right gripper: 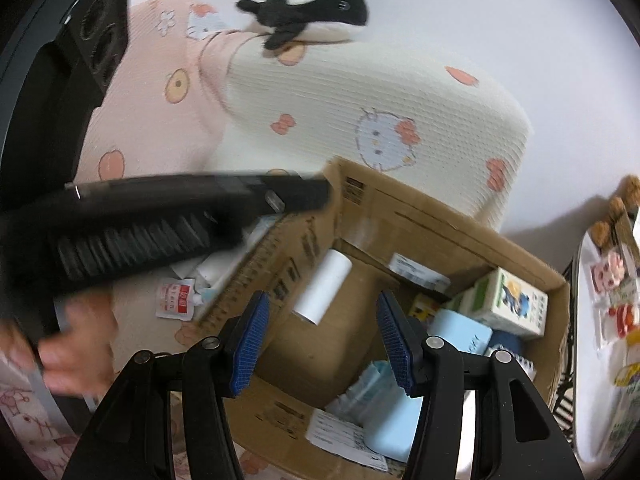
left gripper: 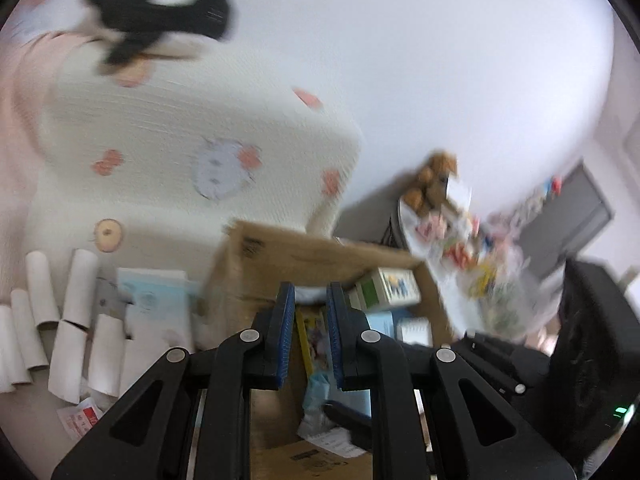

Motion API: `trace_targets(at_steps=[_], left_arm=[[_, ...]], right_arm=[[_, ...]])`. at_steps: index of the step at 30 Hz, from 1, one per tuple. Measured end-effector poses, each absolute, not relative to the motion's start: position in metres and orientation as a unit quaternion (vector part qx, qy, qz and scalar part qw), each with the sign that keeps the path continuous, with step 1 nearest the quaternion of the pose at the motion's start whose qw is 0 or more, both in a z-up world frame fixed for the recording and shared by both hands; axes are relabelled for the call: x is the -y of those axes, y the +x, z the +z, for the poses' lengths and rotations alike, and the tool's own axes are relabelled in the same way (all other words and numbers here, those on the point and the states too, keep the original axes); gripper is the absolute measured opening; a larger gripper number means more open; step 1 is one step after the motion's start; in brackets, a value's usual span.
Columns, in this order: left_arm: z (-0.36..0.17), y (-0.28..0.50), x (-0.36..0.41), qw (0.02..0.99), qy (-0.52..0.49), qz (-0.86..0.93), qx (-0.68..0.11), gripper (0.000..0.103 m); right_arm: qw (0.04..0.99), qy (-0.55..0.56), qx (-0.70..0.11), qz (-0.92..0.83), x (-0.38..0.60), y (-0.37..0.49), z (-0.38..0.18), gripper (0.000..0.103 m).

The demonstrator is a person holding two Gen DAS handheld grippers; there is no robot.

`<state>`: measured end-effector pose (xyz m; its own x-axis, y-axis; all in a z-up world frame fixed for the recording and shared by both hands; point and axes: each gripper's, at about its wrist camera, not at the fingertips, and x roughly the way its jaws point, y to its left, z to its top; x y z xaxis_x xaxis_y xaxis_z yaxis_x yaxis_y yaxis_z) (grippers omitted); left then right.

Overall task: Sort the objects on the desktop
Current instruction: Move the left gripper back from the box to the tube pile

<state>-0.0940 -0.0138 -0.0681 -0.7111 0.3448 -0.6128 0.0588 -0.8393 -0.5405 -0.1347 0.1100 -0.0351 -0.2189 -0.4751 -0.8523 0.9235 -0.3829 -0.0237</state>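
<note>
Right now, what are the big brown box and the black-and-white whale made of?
The box looks like matte corrugated cardboard: brown, with folded flaps and printed marks. The orca toy seems to be soft plush fabric, judging by its fuzzy outline, though its stuffing can't be seen.

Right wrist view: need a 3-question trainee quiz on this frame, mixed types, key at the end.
1. True or false: the right gripper is clamped on the white paper roll.
2. Multiple choice: the orca plush sits (A) in the cardboard box, (B) on top of the cream cushion, (C) between the jaws.
3. Fill in: the pads on the gripper's fingers are ____ in colour.

Key: 1 false, the jaws stand open and the roll lies inside the box beyond them. 2 B. 3 blue.
</note>
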Motion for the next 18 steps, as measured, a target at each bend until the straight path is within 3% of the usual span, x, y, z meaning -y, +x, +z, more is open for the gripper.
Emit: trace_targets(at_steps=[4,6,9,18], left_arm=[[-0.058,-0.072,0.069,0.024,-0.326,0.9,0.287,0.02],[-0.055,-0.06,0.09,-0.022,-0.309,0.913,0.267,0.028],[-0.056,-0.047,0.113,-0.061,-0.297,0.919,0.25,0.031],[-0.073,-0.017,0.18,-0.099,-0.277,0.907,0.301,0.038]], right_arm=[[0.481,0.384,-0.308,-0.726,-0.089,-0.118,-0.028,0.054],[0.48,0.373,-0.318,-0.728,-0.077,-0.111,-0.023,0.056],[0.482,0.36,-0.327,-0.729,-0.059,-0.101,-0.016,0.063],[0.51,0.299,-0.383,-0.709,0.001,-0.054,-0.009,0.065]])
